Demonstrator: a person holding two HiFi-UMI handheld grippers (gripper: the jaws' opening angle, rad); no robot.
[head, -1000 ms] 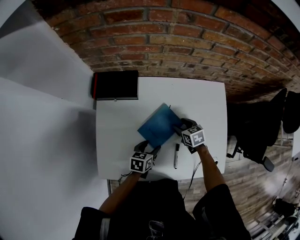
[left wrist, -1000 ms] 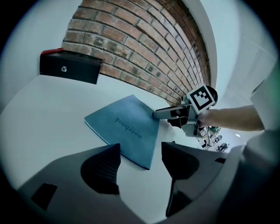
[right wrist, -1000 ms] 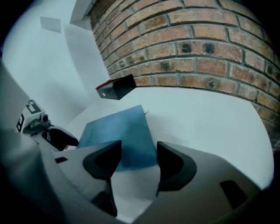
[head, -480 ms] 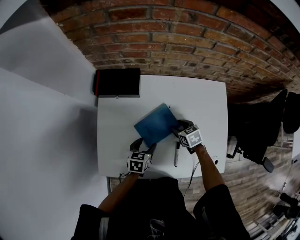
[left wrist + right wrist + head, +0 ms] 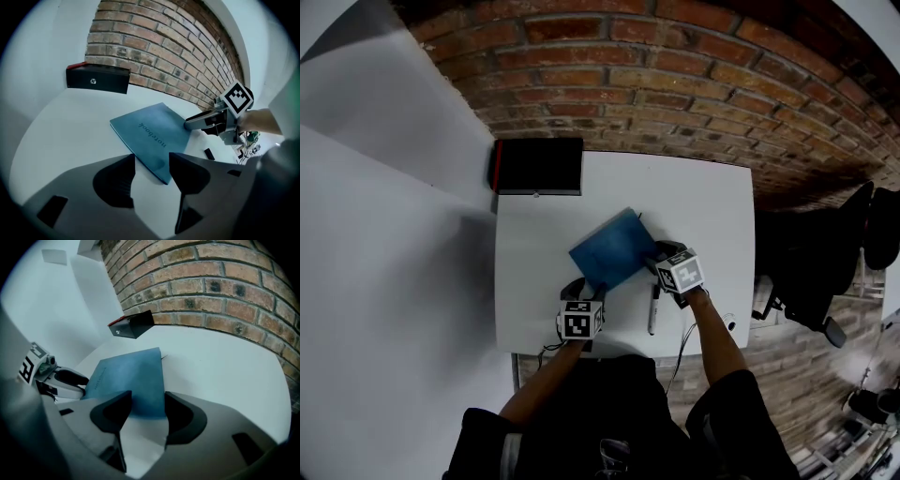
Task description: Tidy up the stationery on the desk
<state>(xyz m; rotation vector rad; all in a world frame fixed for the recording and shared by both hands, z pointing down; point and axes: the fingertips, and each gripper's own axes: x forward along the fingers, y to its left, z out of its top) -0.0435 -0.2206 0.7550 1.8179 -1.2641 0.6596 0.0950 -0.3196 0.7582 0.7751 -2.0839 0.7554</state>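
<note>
Within the open jaws of left gripper (image 5: 151, 160) (just narrowing) and right gripper (image 5: 147, 399) sits the notebook (image 5: 612, 251).

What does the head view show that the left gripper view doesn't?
Only the head view shows the black chair beside the white desk. Only the left gripper view lets you read the word "notebook" printed on the blue notebook. Both show that notebook lying on the desk, the black box and the brick wall behind it.

One blue notebook (image 5: 612, 251), one black box (image 5: 537, 166), one black marker (image 5: 653, 309), one white desk (image 5: 703, 197), one left gripper (image 5: 585, 287), one right gripper (image 5: 657, 254).
</note>
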